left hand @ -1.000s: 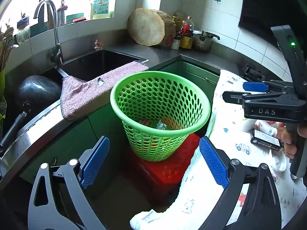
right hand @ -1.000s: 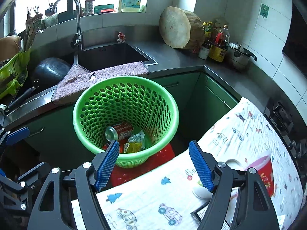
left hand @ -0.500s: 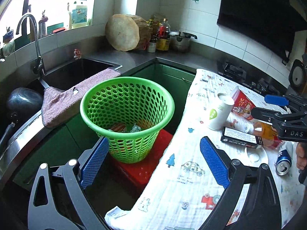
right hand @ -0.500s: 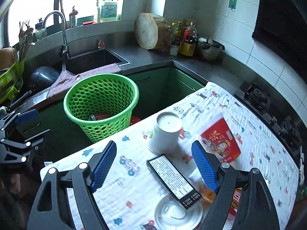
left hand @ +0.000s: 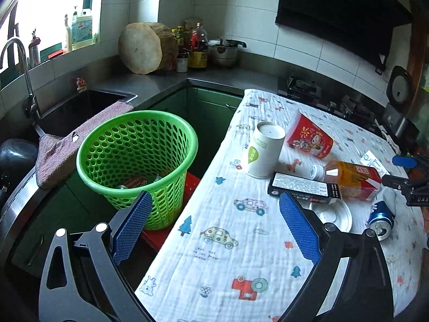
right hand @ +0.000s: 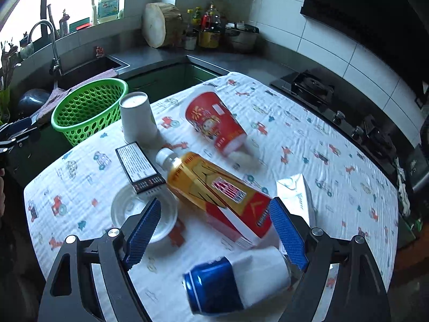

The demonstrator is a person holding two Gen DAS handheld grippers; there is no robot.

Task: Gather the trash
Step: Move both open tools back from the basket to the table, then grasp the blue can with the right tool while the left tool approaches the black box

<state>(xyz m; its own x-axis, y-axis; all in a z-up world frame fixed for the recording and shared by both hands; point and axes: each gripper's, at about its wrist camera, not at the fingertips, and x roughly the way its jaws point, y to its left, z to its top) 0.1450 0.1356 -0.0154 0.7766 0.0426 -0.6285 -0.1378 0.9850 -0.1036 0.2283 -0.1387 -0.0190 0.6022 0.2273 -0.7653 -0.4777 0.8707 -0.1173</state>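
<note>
Both your grippers have swung from the bin (left hand: 136, 158) to the table (left hand: 228, 241) in the last second, and both are empty with jaws spread wide. Your right gripper (right hand: 214, 230) now hangs over the bottle (right hand: 214, 190), which lies between its fingers, with the can (right hand: 228, 281) just below. Your left gripper (left hand: 214, 230) hovers above bare cloth, the bin off its left finger. A pickup looks next; the bottle seems the likeliest target.
</note>
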